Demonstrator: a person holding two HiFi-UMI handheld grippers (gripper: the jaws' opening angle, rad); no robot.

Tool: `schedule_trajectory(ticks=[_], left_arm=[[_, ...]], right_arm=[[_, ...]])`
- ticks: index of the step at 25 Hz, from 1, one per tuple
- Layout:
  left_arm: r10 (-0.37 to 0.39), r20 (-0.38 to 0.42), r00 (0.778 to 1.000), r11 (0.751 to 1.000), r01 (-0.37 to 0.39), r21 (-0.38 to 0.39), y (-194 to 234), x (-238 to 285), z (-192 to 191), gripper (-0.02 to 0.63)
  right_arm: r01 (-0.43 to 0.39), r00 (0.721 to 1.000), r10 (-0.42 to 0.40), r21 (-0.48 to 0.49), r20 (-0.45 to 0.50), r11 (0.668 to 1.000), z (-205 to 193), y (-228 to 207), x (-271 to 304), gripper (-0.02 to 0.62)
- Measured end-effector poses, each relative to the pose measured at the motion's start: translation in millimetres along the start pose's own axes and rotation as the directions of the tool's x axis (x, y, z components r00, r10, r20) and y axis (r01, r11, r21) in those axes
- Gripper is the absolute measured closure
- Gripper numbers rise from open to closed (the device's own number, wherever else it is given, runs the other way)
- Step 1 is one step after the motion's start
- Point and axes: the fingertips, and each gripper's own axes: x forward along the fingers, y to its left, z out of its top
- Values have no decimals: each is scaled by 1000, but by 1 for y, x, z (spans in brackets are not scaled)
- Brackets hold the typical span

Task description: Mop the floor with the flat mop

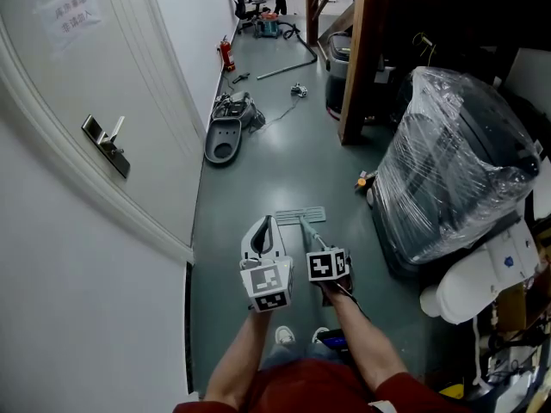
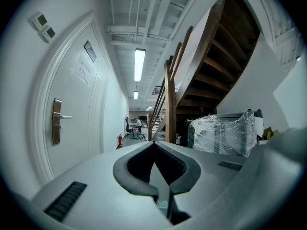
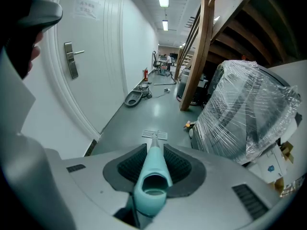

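Observation:
The flat mop's head (image 1: 300, 217) lies flat on the grey-green floor just ahead of me; it also shows as a pale ribbed pad, the mop head (image 3: 155, 135). Its teal handle (image 3: 153, 176) runs back between the pads of my right gripper (image 3: 154, 147), which is shut on it. From above, the right gripper (image 1: 314, 242) sits directly behind the mop head. My left gripper (image 1: 268, 224) hovers beside it to the left, off the handle. The left gripper (image 2: 154, 144) has its tips touching and holds nothing.
A white door (image 1: 105, 144) and wall run along the left. A bulky plastic-wrapped object (image 1: 456, 170) and a white container (image 1: 482, 274) crowd the right. A wooden stair post (image 1: 362, 58), a grey pan-shaped item (image 1: 225, 136), cables and a red extinguisher (image 1: 226, 54) lie further down the corridor.

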Motion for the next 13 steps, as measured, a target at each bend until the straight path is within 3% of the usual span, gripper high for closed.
schedule_trajectory(ticks=[13], left_arm=[[-15, 6, 1000, 1000, 15, 4, -8, 2, 2, 591]], right_arm=[[-2, 1000, 2, -1, 1, 1000, 0, -5, 1, 476]])
